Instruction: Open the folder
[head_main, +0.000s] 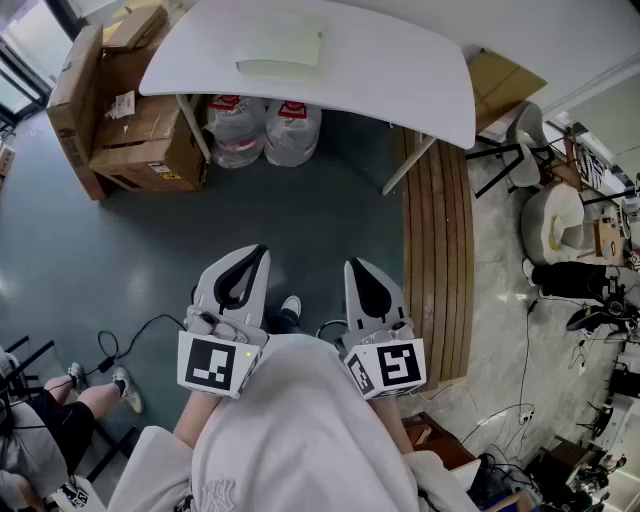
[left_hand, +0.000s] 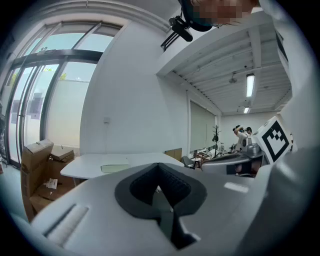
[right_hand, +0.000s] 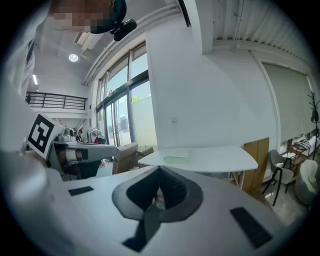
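Close in front of me I hold my left tongs (head_main: 257, 252) and my right tongs (head_main: 354, 266) side by side, a little apart, both pointing ahead and slightly down. Each has its jaws pressed together at the tips with nothing between them, only the dark padded hollow behind the tips showing. Past them is the grey floor (head_main: 330, 215), with wooden slats (head_main: 436, 250) along my right. Farther on, water bottles (head_main: 265, 130) stand under a white table (head_main: 400, 70), and cardboard boxes (head_main: 130, 120) sit at its left. The pale green folder (head_main: 282, 48) lies flat on that table, toward its far side, well apart from both tongs
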